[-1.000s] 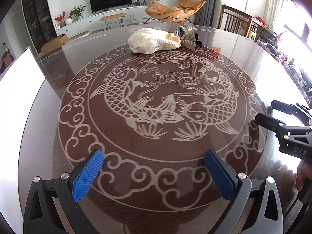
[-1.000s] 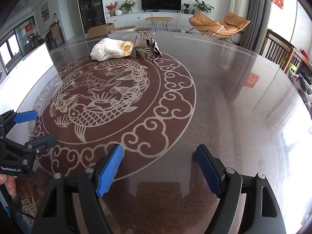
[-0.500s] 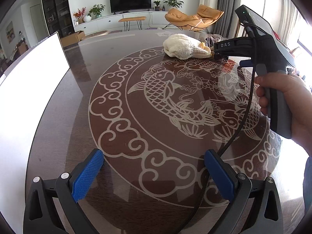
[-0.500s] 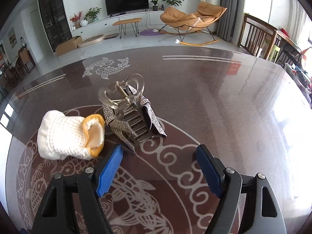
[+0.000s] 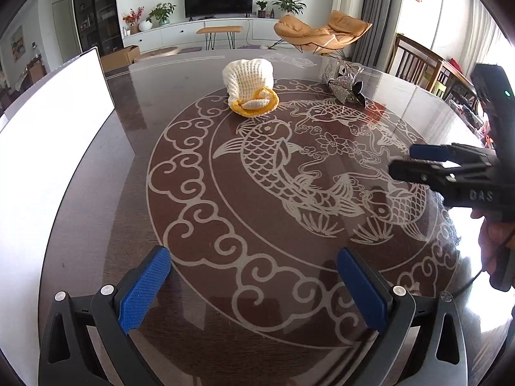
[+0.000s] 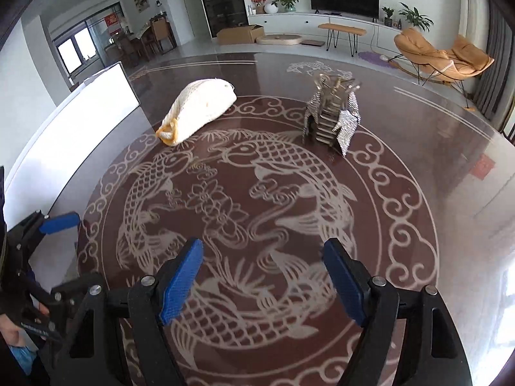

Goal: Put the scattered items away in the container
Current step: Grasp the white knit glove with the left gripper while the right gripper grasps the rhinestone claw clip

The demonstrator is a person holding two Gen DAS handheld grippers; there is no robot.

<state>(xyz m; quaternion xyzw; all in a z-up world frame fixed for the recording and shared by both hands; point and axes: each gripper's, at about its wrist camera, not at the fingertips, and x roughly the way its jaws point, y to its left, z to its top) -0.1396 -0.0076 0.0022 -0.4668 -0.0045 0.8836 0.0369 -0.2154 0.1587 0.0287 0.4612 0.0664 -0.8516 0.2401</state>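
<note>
While both grippers, left gripper (image 5: 254,286) and right gripper (image 6: 264,276), are hovering wide and empty, the knitted pouch (image 6: 199,109) and sparkly hair clip (image 6: 333,119) are lying far across the worktop (image 6: 418,193), awaiting pickup.

My right gripper (image 6: 262,281) swung back from close over the sparkly hair clip (image 6: 331,117) to the fish-pattern centre of the table (image 6: 450,148), clip and knitted pouch (image 6: 199,109) now farther off (both unmoved), left gripper (image 5: 252,289) view shifted slightly, right gripper again low beside it.
</note>
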